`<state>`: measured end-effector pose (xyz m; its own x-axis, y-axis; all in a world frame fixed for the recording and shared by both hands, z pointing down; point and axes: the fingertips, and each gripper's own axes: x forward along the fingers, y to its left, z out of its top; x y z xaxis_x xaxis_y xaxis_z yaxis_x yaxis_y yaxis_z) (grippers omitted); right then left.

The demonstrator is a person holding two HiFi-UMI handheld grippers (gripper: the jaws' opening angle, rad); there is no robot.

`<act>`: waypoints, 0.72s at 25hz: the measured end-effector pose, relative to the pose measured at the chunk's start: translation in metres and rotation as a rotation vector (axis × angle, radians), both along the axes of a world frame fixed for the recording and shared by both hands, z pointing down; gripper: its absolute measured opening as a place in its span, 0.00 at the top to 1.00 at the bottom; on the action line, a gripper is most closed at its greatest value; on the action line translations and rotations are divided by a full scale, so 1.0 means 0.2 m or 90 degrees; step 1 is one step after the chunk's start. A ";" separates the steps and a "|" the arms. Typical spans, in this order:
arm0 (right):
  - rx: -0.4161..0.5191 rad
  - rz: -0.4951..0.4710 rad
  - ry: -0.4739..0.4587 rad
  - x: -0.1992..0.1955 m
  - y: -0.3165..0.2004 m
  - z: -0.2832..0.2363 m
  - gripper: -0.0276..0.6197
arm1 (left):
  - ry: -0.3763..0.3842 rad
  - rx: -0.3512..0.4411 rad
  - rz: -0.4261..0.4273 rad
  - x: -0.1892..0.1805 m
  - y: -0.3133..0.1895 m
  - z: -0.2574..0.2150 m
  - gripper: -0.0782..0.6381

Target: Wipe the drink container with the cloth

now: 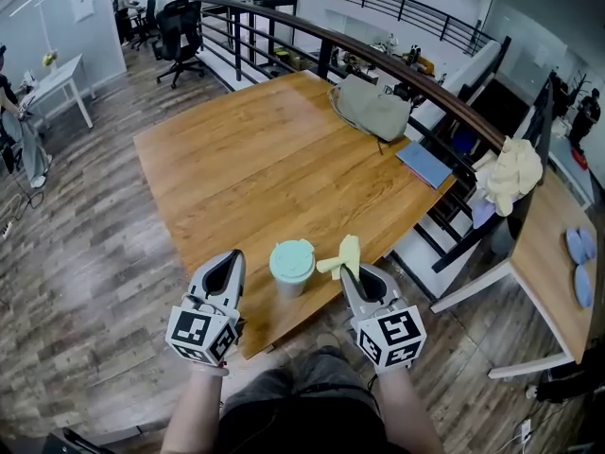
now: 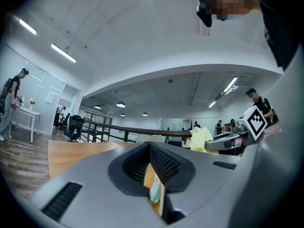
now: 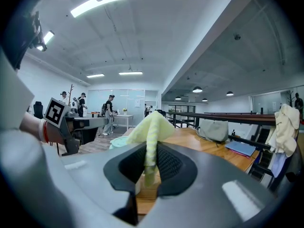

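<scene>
The left gripper (image 1: 227,270) hangs at the near edge of the wooden table (image 1: 265,168), just beside the drink container (image 1: 292,266). Its jaws are pressed together and hold nothing; in the left gripper view only a thin strip of the container (image 2: 155,191) shows in the slit under them.

The container is a mint-green cup with a lid. It stands upright close to the table edge, between the two grippers. It looks like a light takeaway cup, so I judge it can slide or tip when it is rubbed from one side. Its wall is probably smooth and a little slippery. A good place to hold it is the body under the lid, not the lid itself.

To its right, the yellow cloth (image 1: 342,256) is soft and limp. The right gripper (image 1: 354,274) pinches a fold of the cloth (image 3: 151,127), which sticks up above the jaws, near the cup.
</scene>
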<state>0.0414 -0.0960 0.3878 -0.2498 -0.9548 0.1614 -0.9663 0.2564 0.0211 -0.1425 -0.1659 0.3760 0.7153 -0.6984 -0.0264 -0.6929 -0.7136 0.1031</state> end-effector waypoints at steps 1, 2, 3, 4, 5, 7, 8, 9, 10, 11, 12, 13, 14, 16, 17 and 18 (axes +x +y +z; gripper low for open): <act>0.002 0.000 0.000 0.00 0.01 0.00 0.88 | 0.001 0.002 -0.001 0.00 0.00 -0.01 0.90; 0.004 0.000 -0.001 -0.01 0.01 -0.01 0.88 | 0.003 0.003 -0.002 -0.01 0.01 -0.01 0.90; 0.005 -0.001 -0.002 -0.01 0.01 -0.01 0.88 | 0.004 0.003 -0.002 -0.01 0.01 -0.02 0.90; 0.007 -0.001 -0.003 -0.01 0.02 -0.01 0.88 | 0.005 0.004 -0.003 -0.01 0.02 -0.02 0.90; 0.009 0.000 -0.004 -0.02 0.02 -0.02 0.88 | 0.006 0.004 -0.003 -0.02 0.02 -0.02 0.90; 0.011 0.000 -0.007 -0.02 0.03 -0.02 0.88 | 0.006 0.005 -0.004 -0.02 0.03 -0.02 0.90; 0.013 0.000 -0.008 -0.02 0.04 -0.02 0.88 | 0.006 0.006 -0.004 -0.03 0.04 -0.02 0.90; 0.014 0.000 -0.010 -0.03 0.05 -0.02 0.88 | 0.005 0.007 -0.004 -0.03 0.05 -0.03 0.90; 0.016 0.001 -0.011 -0.04 0.06 -0.03 0.88 | 0.005 0.007 -0.004 -0.04 0.06 -0.03 0.90; 0.017 0.001 -0.012 -0.04 0.06 -0.03 0.88 | 0.006 0.008 -0.004 -0.04 0.07 -0.03 0.90; 0.019 0.001 -0.012 -0.05 0.07 -0.03 0.88 | 0.006 0.009 -0.004 -0.05 0.07 -0.03 0.90; 0.020 0.001 -0.012 -0.05 0.08 -0.03 0.88 | 0.007 0.011 -0.004 -0.05 0.08 -0.04 0.90; 0.021 0.000 -0.013 -0.05 0.08 -0.03 0.88 | 0.008 0.012 -0.004 -0.05 0.08 -0.04 0.90; 0.023 -0.001 -0.014 -0.06 0.09 -0.03 0.88 | 0.008 0.014 -0.005 -0.06 0.09 -0.04 0.90; 0.023 -0.001 -0.014 -0.06 0.10 -0.03 0.88 | 0.007 0.015 -0.004 -0.06 0.10 -0.04 0.90; 0.023 -0.002 -0.015 -0.06 0.11 -0.03 0.88 | 0.007 0.016 -0.004 -0.06 0.11 -0.05 0.90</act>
